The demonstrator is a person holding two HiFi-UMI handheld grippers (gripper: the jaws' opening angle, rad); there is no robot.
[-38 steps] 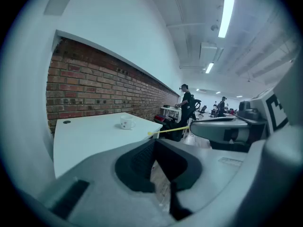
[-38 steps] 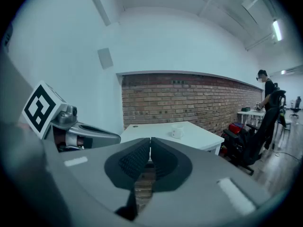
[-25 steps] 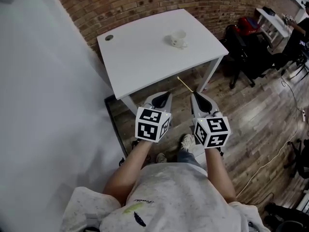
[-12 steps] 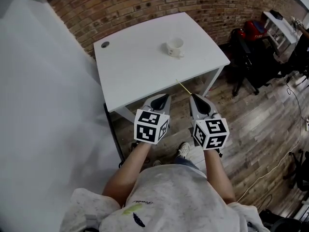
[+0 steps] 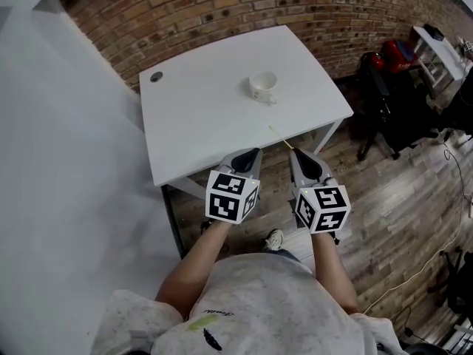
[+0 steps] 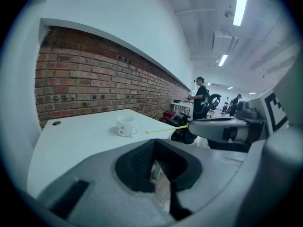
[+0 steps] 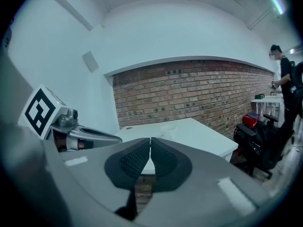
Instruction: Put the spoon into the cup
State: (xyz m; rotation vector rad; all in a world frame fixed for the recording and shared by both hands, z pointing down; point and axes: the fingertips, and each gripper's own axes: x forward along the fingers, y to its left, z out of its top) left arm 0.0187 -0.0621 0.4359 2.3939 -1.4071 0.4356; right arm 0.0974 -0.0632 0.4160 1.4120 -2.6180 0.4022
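A white cup [image 5: 262,87] with its handle towards me stands upright on the white table [image 5: 207,117], right of the middle; it also shows in the left gripper view [image 6: 125,126]. My right gripper [image 5: 296,154] is shut on a thin yellow spoon [image 5: 279,137], whose bowl end points out over the table's front edge, well short of the cup. The left gripper view shows the spoon [image 6: 163,130] sticking out of the right gripper's tip [image 6: 194,126]. Beside it, my left gripper [image 5: 251,154] is shut with nothing in it. The spoon is hidden in the right gripper view.
A dark round grommet [image 5: 156,77] sits at the table's far left corner. A brick wall [image 5: 222,6] runs behind the table and a white wall [image 5: 59,198] to its left. A black chair [image 5: 399,117] and red bag [image 5: 399,52] stand on the wooden floor at right.
Both grippers and I have come closer to the table. The spoon's tip now reaches over the table's front edge. Grip states are unchanged.
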